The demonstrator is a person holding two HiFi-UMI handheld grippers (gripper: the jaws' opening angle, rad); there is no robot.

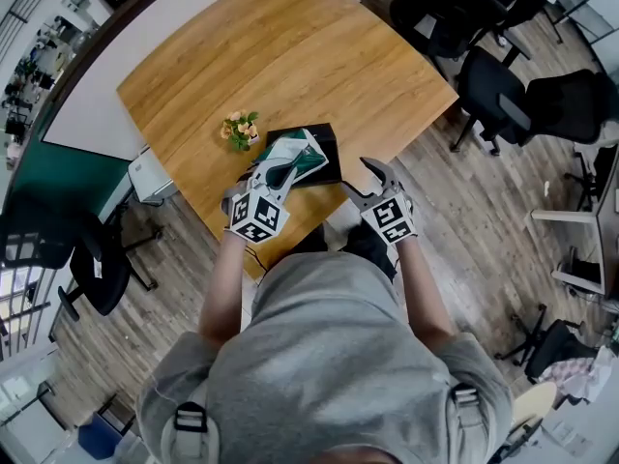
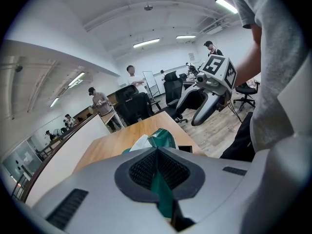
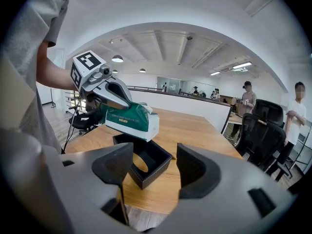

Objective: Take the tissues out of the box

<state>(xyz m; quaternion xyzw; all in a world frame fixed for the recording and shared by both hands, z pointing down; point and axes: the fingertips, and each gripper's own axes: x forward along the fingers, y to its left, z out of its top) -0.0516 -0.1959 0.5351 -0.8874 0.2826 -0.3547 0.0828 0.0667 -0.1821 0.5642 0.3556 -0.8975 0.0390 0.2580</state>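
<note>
Office chairs [image 1: 493, 90] are standing around a wooden counter [image 1: 290, 56], and a small pot of flowers [image 1: 240, 129] is sitting near its lower edge. I'm holding the tissues [image 3: 131, 121], a green and white pack, in the left gripper [image 2: 157, 172]; its fingers [image 2: 139, 169] are pressing tight together on a fold of the green wrapper. The pack is hanging tilted just above the black box [image 3: 146, 162], touching nothing below it. The box is sitting empty on the counter, with an oval opening showing in its floor. The right gripper [image 1: 366, 182] is waiting to the lower right of the box, its fingers [image 3: 114, 167] standing wide with nothing between them. By my reckoning the main step is done, and what is left is setting the pack down on the counter, clear of the box. A pale line of print is running along the pack's green side, but it is too small for me to read.
</note>
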